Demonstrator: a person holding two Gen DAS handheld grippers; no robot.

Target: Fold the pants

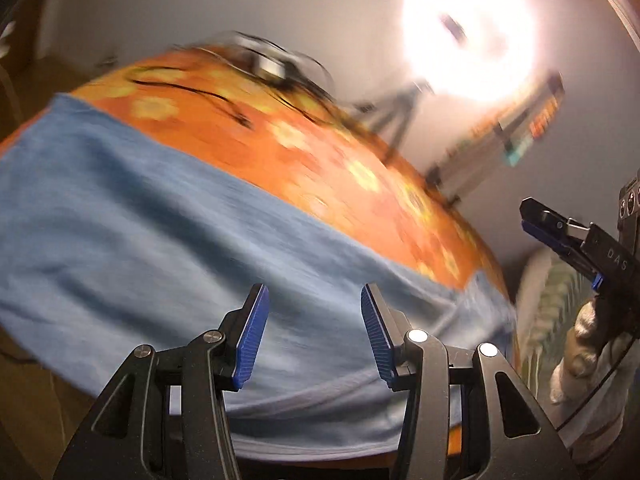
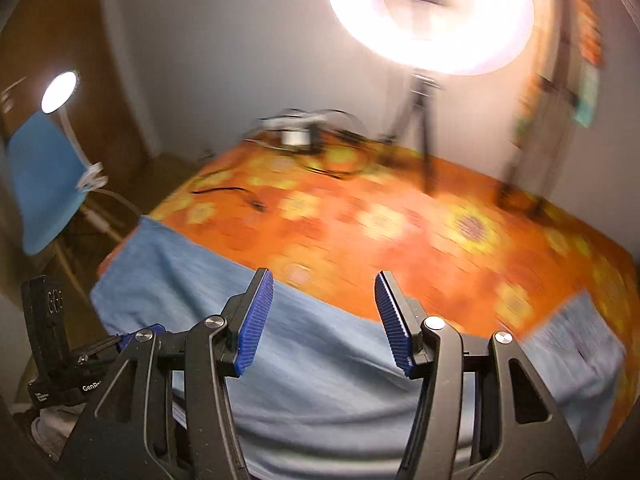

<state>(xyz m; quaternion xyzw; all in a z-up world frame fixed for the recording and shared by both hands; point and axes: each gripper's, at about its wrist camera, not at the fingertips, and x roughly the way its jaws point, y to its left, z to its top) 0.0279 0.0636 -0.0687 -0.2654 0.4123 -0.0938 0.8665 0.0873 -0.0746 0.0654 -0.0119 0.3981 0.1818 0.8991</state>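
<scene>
Light blue pants lie spread along the near edge of a table with an orange flowered cloth. They also show in the right wrist view, reaching to the right edge. My left gripper is open and empty, just above the pants. My right gripper is open and empty above the pants' far edge. The right gripper also shows at the right of the left wrist view, off the table's end. Both views are motion blurred.
A lit ring light on a tripod stands behind the table. Cables and a small white device lie at the far end of the table. A blue chair with a clip lamp stands at left.
</scene>
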